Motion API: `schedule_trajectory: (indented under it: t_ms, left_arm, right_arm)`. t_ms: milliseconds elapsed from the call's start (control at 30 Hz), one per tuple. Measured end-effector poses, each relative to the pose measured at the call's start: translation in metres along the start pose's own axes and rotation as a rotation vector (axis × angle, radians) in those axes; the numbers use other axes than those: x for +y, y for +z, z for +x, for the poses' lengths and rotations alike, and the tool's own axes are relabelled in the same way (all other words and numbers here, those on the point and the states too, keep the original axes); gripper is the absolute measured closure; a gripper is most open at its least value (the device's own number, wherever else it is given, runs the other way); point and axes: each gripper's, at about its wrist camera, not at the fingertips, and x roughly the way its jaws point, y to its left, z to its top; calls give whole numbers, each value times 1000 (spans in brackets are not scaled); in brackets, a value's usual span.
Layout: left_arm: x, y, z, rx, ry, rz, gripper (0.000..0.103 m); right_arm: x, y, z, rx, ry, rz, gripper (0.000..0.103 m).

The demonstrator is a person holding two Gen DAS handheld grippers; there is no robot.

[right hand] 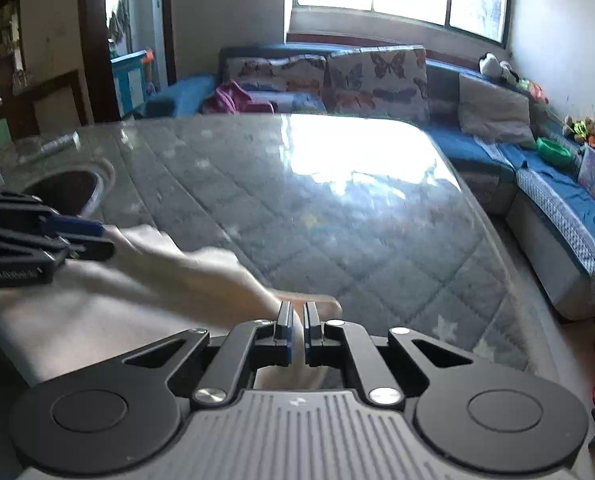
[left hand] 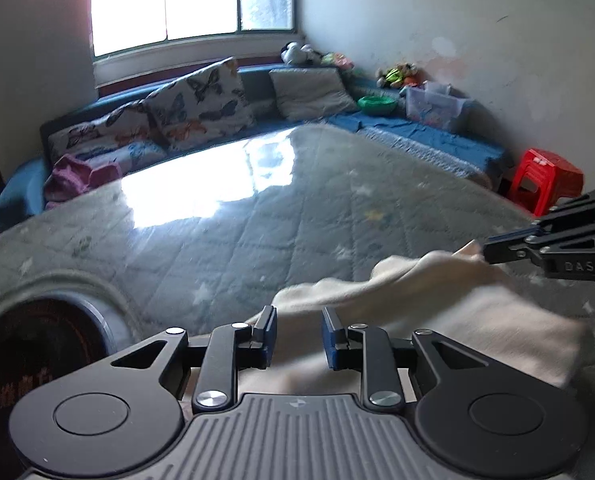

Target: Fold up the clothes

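Blue-padded jaws of your right gripper (right hand: 297,326) pinch a corner of the cream garment (left hand: 437,316) while your left gripper (left hand: 299,334) stands open over it on the quilted table (left hand: 257,240), so folding looks midway; the far green bowl's (left hand: 377,105) and clear bin's (left hand: 437,108) contents stay unreadable.

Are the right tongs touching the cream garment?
Touching. The right wrist view shows the right tongs nearly shut, with the cream garment pinched between them.

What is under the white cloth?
The cream cloth lies on the grey quilted table cover, which shows all around it. Whether anything else hides beneath is covered from view.
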Motion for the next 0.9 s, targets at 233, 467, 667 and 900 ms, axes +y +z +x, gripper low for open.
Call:
schedule_trajectory:
  t_ms: [233, 467, 667, 900]
  left_arm:
    - [-15, 11, 20, 14, -46, 21, 77]
    - [-11, 12, 42, 43, -38, -5, 74]
    - [-11, 11, 44, 42, -34, -13, 74]
    - [-14, 11, 45, 37, -21, -6, 74]
  right_arm:
    - [26, 16, 20, 13, 106, -18, 99]
    - [30, 18, 48, 59, 102, -9, 100]
    - [29, 15, 22, 33, 120, -28, 99]
    - [41, -23, -23, 14, 107, -107, 99]
